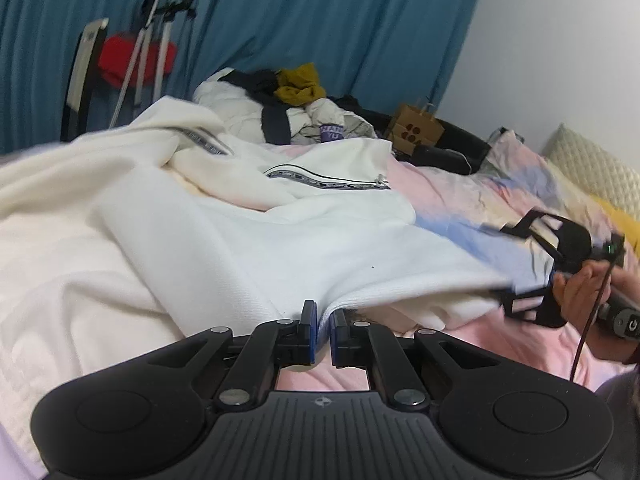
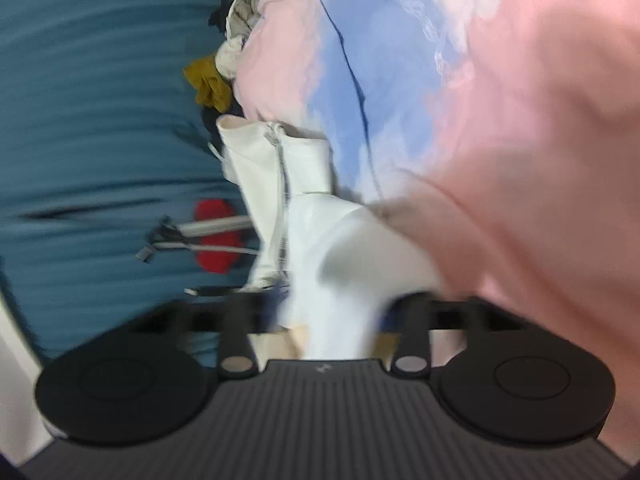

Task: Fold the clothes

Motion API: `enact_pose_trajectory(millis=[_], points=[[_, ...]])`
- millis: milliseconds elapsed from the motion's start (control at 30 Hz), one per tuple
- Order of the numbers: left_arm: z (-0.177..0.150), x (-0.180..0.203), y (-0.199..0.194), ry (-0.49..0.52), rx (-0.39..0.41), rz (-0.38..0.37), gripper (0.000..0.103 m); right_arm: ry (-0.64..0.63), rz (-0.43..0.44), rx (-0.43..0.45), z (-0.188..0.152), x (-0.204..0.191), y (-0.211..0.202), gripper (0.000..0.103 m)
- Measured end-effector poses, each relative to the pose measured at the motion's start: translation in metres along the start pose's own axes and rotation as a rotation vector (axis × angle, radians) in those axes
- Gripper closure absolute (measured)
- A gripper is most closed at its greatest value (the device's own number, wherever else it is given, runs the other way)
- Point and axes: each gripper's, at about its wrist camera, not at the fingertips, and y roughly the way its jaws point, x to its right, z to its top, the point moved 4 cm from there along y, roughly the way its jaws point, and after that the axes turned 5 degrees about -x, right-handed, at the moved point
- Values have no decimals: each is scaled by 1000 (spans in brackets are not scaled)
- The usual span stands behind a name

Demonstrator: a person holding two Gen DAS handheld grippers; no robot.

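A white zip-up jacket (image 1: 280, 232) with dark trim along the zipper lies spread across the pink and blue bed sheet (image 1: 460, 196). My left gripper (image 1: 323, 320) is shut on the jacket's near hem, fabric pinched between the blue pads. My right gripper (image 1: 532, 276) shows at the right of the left wrist view, held by a hand, gripping the jacket's right edge. In the right wrist view, turned sideways and blurred, the white jacket (image 2: 316, 240) runs between the right gripper's (image 2: 332, 316) jaws, which stand fairly wide around the bunched cloth.
A pile of clothes (image 1: 288, 108), white, black and mustard, sits at the bed's far side by a blue curtain (image 1: 300, 12). A brown paper bag (image 1: 416, 128) and a black item lie at the back right. A pillow (image 1: 596, 168) is at far right. A red object (image 1: 136, 56) and white poles stand at back left.
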Motion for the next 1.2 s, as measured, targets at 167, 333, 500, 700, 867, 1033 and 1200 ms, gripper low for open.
enact_pose_trajectory(millis=[167,333,500,700,867,1033,1200], points=[[11,-13,-9,-100,63,-45,98,65,43,-55,3,2,17,12],[19,-18,-24,-138,146,-67,99,93,-9,-67,7,14,44,12],[17,-18,-26,-148,151,-86,99,-10,-5,-23,14,-9,38,69],[7,1,-16,-68,100,-111,98,-520,27,178,11,-97,9,94],[3,2,-16,-66,97,-123,99,-1163,156,376,-62,-175,-16,94],[5,-9,-21,-120,98,-95,99,-1092,140,266,-56,-166,-15,93],[8,-25,-21,-201,73,-45,99,-600,-39,-19,2,-94,7,92]])
